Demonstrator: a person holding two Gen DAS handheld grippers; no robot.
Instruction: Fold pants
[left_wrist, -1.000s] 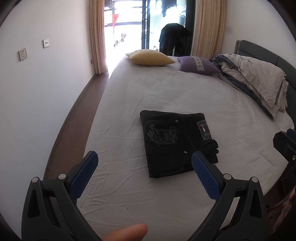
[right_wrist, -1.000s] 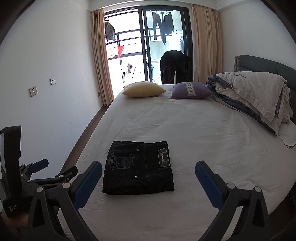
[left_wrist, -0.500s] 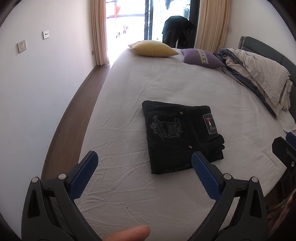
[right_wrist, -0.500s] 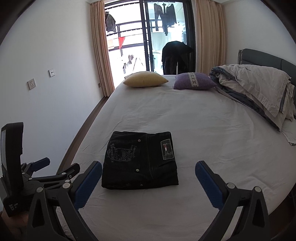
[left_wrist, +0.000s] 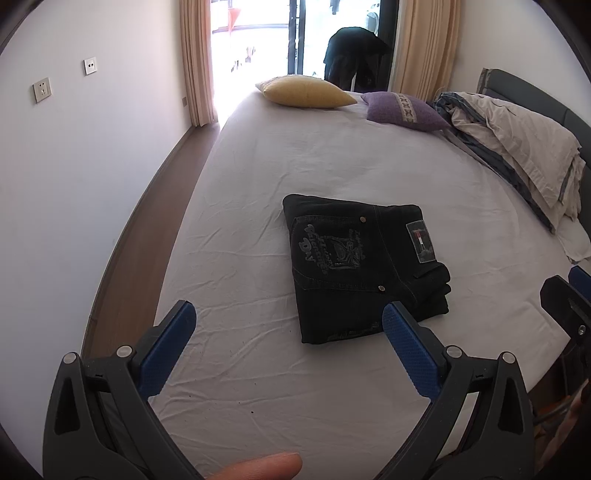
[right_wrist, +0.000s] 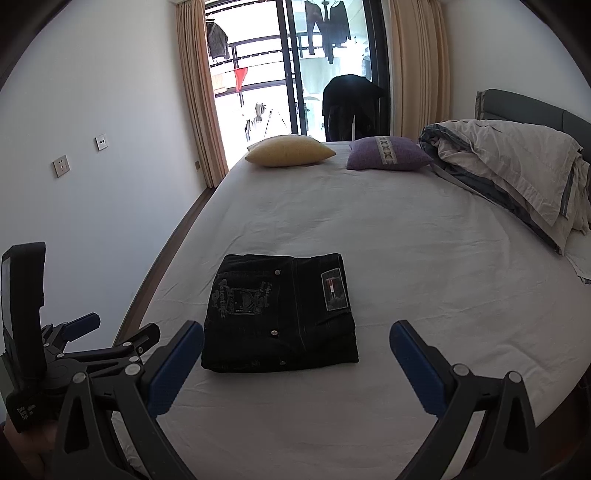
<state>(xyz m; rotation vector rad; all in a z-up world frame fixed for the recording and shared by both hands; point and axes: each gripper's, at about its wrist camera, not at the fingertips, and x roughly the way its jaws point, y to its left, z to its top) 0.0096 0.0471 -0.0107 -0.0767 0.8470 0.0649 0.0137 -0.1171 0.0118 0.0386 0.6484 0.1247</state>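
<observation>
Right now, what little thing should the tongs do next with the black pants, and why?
Probably just back away. The folded black denim pants already lie in a neat rectangle on the white bed sheet, and both the left tongs and right tongs are open, holding nothing.

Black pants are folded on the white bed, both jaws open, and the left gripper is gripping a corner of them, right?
Not quite: the left gripper holds nothing. The left wrist view shows its jaws open and short of the folded black denim pants on the white bed sheet. The rest is right.
</observation>
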